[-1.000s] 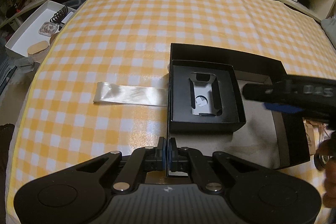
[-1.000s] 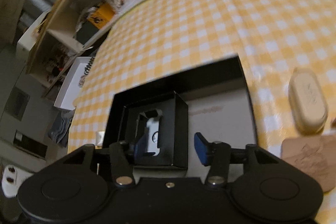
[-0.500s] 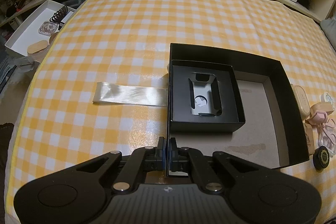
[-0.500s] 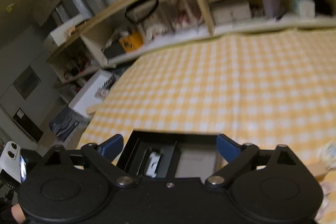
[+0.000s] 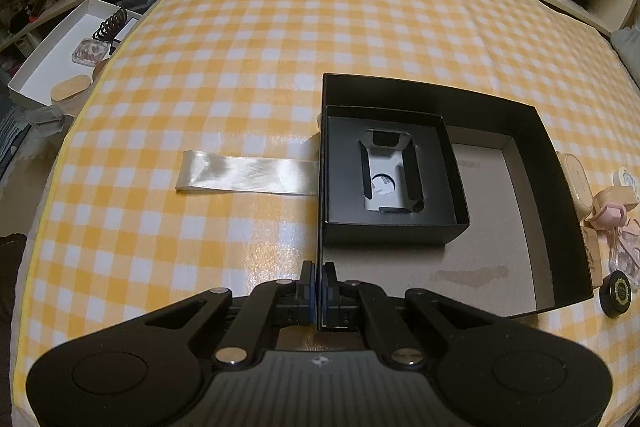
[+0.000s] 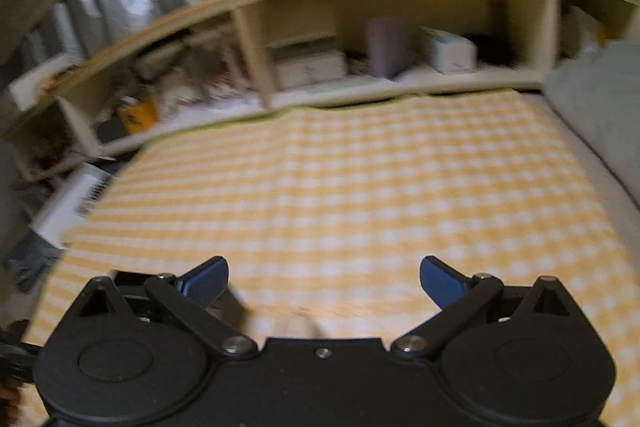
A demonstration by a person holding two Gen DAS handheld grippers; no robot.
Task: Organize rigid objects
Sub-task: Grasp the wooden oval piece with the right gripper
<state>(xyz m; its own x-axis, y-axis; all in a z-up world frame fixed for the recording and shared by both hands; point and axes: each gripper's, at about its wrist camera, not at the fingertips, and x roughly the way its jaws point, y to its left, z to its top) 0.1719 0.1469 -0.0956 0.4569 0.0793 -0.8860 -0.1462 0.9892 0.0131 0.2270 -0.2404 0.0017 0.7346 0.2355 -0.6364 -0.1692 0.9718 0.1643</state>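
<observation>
A large black box lies open on the yellow checked tablecloth. Inside it, against the left wall, sits a smaller black box with a grey insert. My left gripper is shut on the large box's left wall at its near end. In the blurred right wrist view, my right gripper hangs above the cloth, jaws opening wide, with nothing between them. It faces the shelf.
A satin ribbon lies flat to the left of the box. A beige case, pink trinkets and a round black lid crowd its right side. A white tray sits off the left edge. Shelves line the far side.
The right gripper left the box, rose and swung toward the shelf while its jaws spread wide. It is gone from the left wrist view. The left gripper kept still.
</observation>
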